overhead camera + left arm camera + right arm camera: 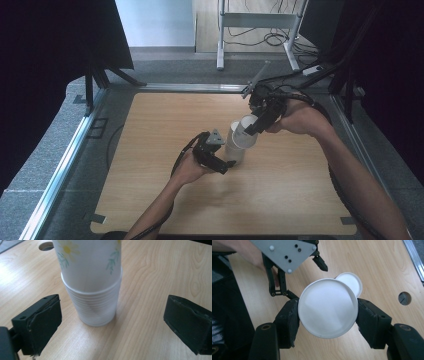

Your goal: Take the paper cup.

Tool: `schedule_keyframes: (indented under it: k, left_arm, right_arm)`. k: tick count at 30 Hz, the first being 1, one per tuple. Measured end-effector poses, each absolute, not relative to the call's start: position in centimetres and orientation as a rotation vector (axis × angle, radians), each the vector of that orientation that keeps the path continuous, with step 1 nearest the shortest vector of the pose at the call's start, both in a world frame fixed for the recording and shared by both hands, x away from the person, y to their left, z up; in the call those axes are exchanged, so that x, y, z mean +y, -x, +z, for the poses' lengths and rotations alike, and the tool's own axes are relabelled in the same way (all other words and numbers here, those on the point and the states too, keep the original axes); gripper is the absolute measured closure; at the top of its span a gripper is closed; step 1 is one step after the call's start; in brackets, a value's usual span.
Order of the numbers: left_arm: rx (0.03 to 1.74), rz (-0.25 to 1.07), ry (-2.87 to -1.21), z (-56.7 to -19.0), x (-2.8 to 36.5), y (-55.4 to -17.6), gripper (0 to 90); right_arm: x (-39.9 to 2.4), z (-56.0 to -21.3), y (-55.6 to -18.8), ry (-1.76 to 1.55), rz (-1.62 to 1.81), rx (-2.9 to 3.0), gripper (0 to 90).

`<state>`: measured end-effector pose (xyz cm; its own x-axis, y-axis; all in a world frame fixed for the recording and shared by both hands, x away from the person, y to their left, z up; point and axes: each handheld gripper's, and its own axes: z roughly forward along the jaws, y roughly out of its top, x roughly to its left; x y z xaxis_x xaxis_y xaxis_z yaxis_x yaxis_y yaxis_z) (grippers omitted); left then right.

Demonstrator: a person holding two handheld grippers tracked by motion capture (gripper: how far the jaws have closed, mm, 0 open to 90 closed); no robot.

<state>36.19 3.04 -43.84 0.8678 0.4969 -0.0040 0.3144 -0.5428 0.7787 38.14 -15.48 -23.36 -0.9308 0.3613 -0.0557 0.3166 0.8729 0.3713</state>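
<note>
On the counter [165,200] stands a stack [96,305] of white paper cups. The left tool [227,166] sits low beside the stack's base, released: its jaws stand wide apart with the stack between them, and neither pad touches it. The right tool [328,315] is clenched on a cup [328,311], its pads pressing the cup's sides. In the high view that cup [246,131] hangs tilted, just above the top of the stack [235,150]. In the right gripper view the stack's rim [352,281] peeks out from behind the cup.
</note>
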Motion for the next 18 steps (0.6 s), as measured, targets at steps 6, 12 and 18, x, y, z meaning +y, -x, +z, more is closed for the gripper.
schedule_keyframes:
  k: [6, 12, 18]
  left_arm:
    - [0.570, 0.236, -2.185, -44.0, 3.5, -35.6, 0.0]
    - [0.544, 0.187, -2.182, -44.3, 3.8, -34.8, 0.0]
    - [0.506, 0.162, -2.190, -44.5, 3.9, -34.1, 0.0]
  right_arm:
    - [-15.7, -24.5, -37.1, -0.504, 0.557, 2.931, 37.2]
    - [-16.0, -25.7, -36.3, -0.475, 0.572, 2.947, 37.2]
    - [-16.3, -26.8, -35.6, -0.460, 0.596, 2.954, 37.2]
